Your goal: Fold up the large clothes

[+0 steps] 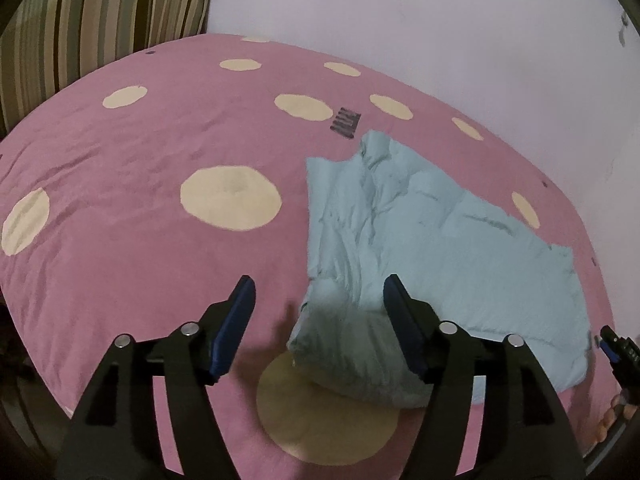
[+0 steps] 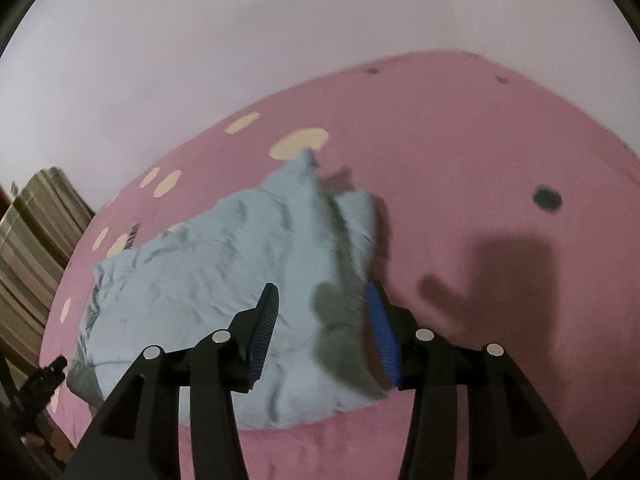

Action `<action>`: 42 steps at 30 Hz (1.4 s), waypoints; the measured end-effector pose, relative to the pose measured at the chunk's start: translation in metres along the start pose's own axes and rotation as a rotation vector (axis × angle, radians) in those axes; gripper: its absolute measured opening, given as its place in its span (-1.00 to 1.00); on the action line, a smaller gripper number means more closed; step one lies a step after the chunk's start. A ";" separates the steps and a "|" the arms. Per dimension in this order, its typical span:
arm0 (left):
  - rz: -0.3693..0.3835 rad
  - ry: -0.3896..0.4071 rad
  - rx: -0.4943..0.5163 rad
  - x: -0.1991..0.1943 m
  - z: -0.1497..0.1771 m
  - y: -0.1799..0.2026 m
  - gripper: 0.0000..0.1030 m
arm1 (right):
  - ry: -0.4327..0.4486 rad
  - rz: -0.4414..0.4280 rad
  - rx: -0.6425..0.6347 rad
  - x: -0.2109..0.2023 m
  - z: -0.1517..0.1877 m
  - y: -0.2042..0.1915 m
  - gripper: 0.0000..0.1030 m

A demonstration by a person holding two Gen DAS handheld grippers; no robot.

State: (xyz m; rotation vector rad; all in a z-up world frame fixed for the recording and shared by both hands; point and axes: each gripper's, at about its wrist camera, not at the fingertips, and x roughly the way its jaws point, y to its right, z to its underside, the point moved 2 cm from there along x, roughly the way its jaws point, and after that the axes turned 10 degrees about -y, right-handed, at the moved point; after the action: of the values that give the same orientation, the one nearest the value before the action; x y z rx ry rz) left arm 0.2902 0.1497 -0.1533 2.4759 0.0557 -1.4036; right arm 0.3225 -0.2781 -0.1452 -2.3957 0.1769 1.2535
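Left wrist view, one blue garment (image 1: pixel 440 240), one bedspread (image 1: pixel 120 160), one open gripper (image 1: pixel 320 292)

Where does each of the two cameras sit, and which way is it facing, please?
Left wrist: on the left gripper, angled down at the pink bedspread, its open fingers over the blue garment; the right gripper shows at the edge.
Right wrist: on the right gripper, angled down at the garment, open; the left gripper peeks in.
Shared: garment, bedspread, striped pillow.

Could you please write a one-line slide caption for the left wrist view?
Left gripper open above the near corner of a light blue garment lying on a pink spotted bedsheet.
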 end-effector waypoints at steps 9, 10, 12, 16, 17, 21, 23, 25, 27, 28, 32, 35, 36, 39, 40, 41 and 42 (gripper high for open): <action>0.028 -0.043 0.055 0.018 -0.030 0.023 0.38 | -0.098 -0.108 -0.201 0.035 -0.001 -0.097 -0.13; 0.028 -0.056 0.064 0.024 -0.033 0.026 0.38 | -0.108 -0.111 -0.220 0.042 -0.002 -0.109 -0.13; 0.013 -0.071 0.069 0.034 -0.037 0.030 0.38 | -0.130 -0.130 -0.241 0.055 -0.003 -0.130 -0.13; -0.014 -0.102 0.064 0.052 -0.042 0.030 0.38 | -0.153 -0.117 -0.313 0.080 -0.001 -0.171 -0.13; -0.021 -0.106 0.065 0.055 -0.043 0.029 0.38 | -0.160 -0.108 -0.330 0.086 0.002 -0.178 -0.13; -0.033 -0.123 0.062 0.064 -0.046 0.026 0.38 | -0.192 -0.037 -0.381 0.113 0.012 -0.190 -0.12; -0.041 -0.136 0.066 0.072 -0.048 0.025 0.38 | -0.214 -0.016 -0.393 0.124 0.018 -0.191 -0.12; -0.047 -0.150 0.069 0.079 -0.050 0.024 0.38 | -0.221 0.000 -0.406 0.130 0.022 -0.189 -0.12; -0.045 -0.161 0.069 0.086 -0.052 0.022 0.39 | -0.223 0.008 -0.411 0.134 0.025 -0.189 -0.12; -0.044 -0.170 0.070 0.090 -0.053 0.022 0.39 | -0.222 0.011 -0.414 0.134 0.026 -0.189 -0.12; -0.038 -0.191 0.078 0.099 -0.056 0.022 0.41 | -0.218 0.018 -0.423 0.138 0.027 -0.189 -0.12; -0.029 -0.210 0.083 0.105 -0.055 0.023 0.41 | -0.218 0.018 -0.423 0.138 0.028 -0.189 -0.12; -0.026 -0.215 0.082 0.107 -0.055 0.023 0.42 | -0.218 0.017 -0.423 0.138 0.028 -0.189 -0.12; -0.014 -0.233 0.081 0.113 -0.052 0.022 0.41 | -0.218 0.016 -0.421 0.139 0.027 -0.190 -0.12; -0.013 -0.233 0.083 0.114 -0.053 0.022 0.41 | -0.217 0.016 -0.423 0.140 0.027 -0.190 -0.12; -0.011 -0.233 0.087 0.114 -0.052 0.022 0.36 | -0.218 0.017 -0.422 0.140 0.027 -0.190 -0.12; -0.003 -0.234 0.093 0.115 -0.052 0.023 0.21 | -0.218 0.017 -0.422 0.140 0.027 -0.190 -0.12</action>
State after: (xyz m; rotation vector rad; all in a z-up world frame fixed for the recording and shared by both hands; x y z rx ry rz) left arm 0.3975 0.1292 -0.2198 2.3650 -0.0572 -1.7225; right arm 0.4420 -0.0837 -0.2121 -2.5722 -0.1489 1.6875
